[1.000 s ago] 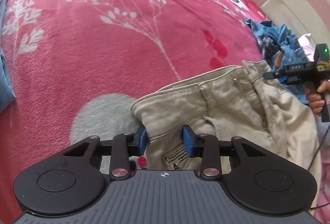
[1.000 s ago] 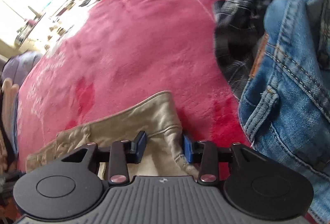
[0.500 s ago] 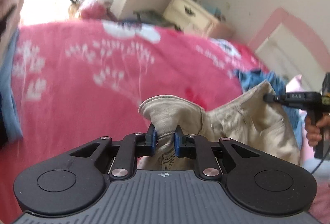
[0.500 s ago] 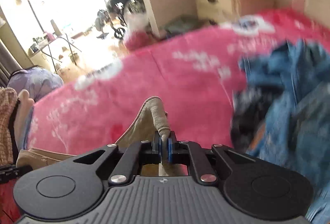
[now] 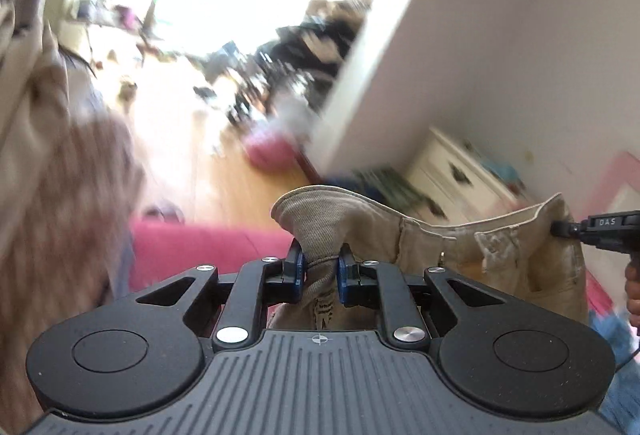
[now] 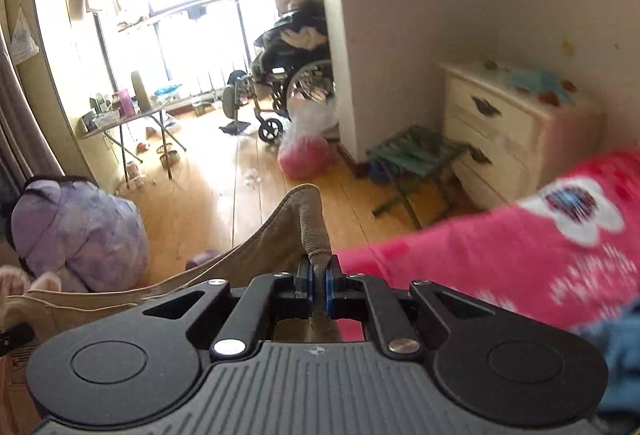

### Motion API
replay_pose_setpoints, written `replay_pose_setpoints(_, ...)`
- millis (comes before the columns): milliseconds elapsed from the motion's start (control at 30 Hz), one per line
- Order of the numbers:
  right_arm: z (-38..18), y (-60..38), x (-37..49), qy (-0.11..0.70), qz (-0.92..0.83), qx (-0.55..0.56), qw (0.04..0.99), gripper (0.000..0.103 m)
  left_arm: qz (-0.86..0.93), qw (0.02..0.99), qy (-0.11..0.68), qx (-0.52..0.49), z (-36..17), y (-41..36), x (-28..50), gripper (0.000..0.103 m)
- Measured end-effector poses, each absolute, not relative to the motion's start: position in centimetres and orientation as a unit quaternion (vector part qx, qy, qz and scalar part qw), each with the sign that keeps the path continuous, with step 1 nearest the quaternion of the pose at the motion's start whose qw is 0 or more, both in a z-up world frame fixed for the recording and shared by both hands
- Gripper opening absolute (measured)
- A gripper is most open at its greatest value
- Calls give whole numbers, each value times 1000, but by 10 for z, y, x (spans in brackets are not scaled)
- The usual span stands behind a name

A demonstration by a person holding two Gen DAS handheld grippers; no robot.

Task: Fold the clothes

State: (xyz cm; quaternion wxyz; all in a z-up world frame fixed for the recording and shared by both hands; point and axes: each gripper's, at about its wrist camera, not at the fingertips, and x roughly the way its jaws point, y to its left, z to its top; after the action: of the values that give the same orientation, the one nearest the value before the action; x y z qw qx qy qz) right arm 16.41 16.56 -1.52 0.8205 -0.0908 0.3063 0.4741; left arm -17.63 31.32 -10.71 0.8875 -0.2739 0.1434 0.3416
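Though the left wrist view was blurred, one white dresser [image 5: 460,175] probably stood behind; the left claw [image 5: 319,273] was clamped on the beige trousers [image 5: 460,247], whose waistband stretched across to the right claw [image 5: 560,227]. From the right wrist, one wheelchair [image 6: 292,75], one stool [image 6: 416,155] and the pink blanket [image 6: 500,255] showed; that claw pinched one trouser corner.

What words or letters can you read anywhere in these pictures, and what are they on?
"DAS": white letters on the right gripper, seen in the left wrist view.
Black print on the label inside the beige trousers, between the fingers of the left gripper: too small to read.
White bag hanging on the wardrobe: print too blurred to read.
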Motion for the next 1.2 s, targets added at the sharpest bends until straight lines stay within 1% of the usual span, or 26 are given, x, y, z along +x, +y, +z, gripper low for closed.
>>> replay_pose_setpoints(200,-9,239,179,297,476,-95,822,7,399,877,114,-241,-99,353,-160,14)
replay_pose_setpoints(267,-13,256,179,298,474,-99,823,7,411,874,115,-231,-99,358,-158,14)
replay_pose_setpoints(433,-50,287,172,318,458,-120,821,7,438,855,168,-221,-127,364,-150,15)
replay_pose_setpoints(533,-78,298,167,333,431,-112,831,8,451,842,205,-213,-147,366,-142,17)
replay_pose_setpoints(600,-97,306,165,350,405,-112,837,14,452,835,236,-206,-157,368,-135,24)
replay_pose_setpoints(667,-112,310,161,361,377,-123,844,30,457,827,261,-196,-162,370,-130,29)
replay_pose_setpoints(733,-117,307,155,356,363,-125,852,35,461,825,267,-187,-159,369,-130,34)
replay_pose_setpoints(767,-117,305,154,353,362,-121,854,39,461,826,267,-185,-156,368,-130,39)
replay_pose_setpoints(800,-116,301,153,351,361,-117,856,41,461,826,268,-184,-153,367,-130,40)
replay_pose_setpoints(900,-108,285,157,341,357,-110,863,42,467,822,265,-189,-148,369,-130,42)
replay_pose_setpoints(1067,-78,240,168,331,365,-62,868,42,483,818,220,-221,-136,372,-136,43)
replay_pose_setpoints(1200,-47,183,144,323,418,-38,848,42,493,821,182,-223,-124,373,-141,44)
